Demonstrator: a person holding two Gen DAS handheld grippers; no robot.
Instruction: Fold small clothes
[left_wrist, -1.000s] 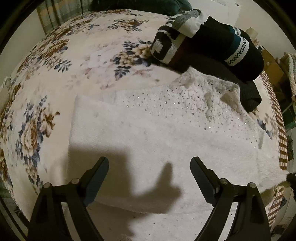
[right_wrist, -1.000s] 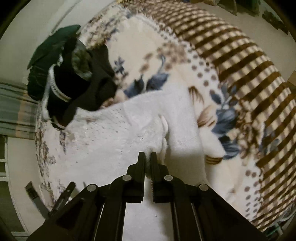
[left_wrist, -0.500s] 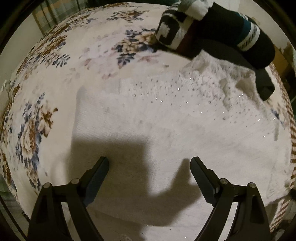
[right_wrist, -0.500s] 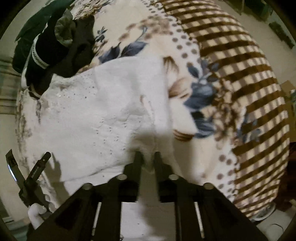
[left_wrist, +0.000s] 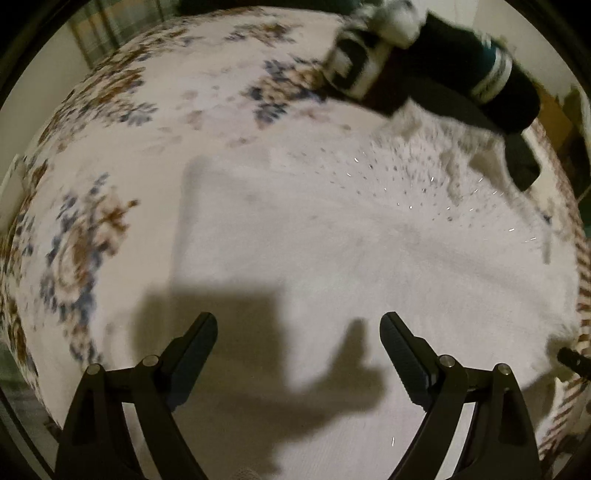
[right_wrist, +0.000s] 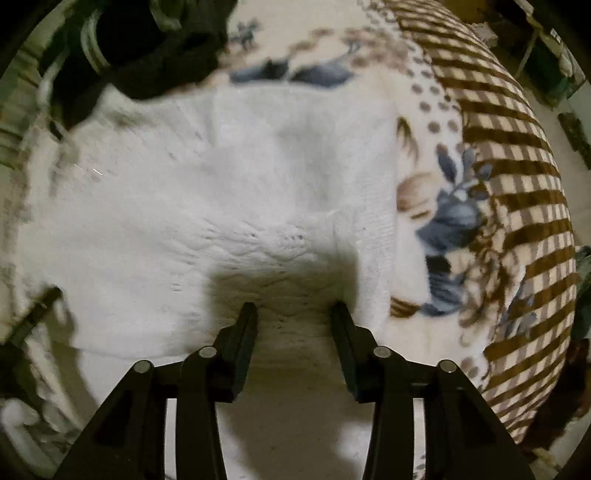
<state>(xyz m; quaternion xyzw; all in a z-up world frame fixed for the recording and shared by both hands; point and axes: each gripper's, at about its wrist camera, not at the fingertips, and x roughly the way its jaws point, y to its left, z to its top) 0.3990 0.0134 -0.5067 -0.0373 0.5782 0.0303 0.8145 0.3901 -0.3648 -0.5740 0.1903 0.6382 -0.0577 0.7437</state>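
Observation:
A white knit sweater (left_wrist: 332, 258) with small sparkling studs lies spread on a floral blanket (left_wrist: 110, 147). My left gripper (left_wrist: 298, 332) hovers over its plain lower part, jaws wide open and nothing between them. In the right wrist view the same white sweater (right_wrist: 221, 192) fills the middle. My right gripper (right_wrist: 293, 314) points down at a folded edge of it, its jaws opening. The knit lies under the gap and the pads do not press on it.
A pile of dark clothes with white patterned bands (left_wrist: 436, 62) sits at the sweater's far end, also visible as the dark pile (right_wrist: 140, 48). The blanket's brown striped border (right_wrist: 517, 166) drops off at the right. The tip of the other gripper (right_wrist: 33, 317) shows at left.
The right gripper, shut on a pinch of white knit a second ago, has sunk, rolled and opened, letting the fabric go. The left gripper drifted over the sweater, still open.

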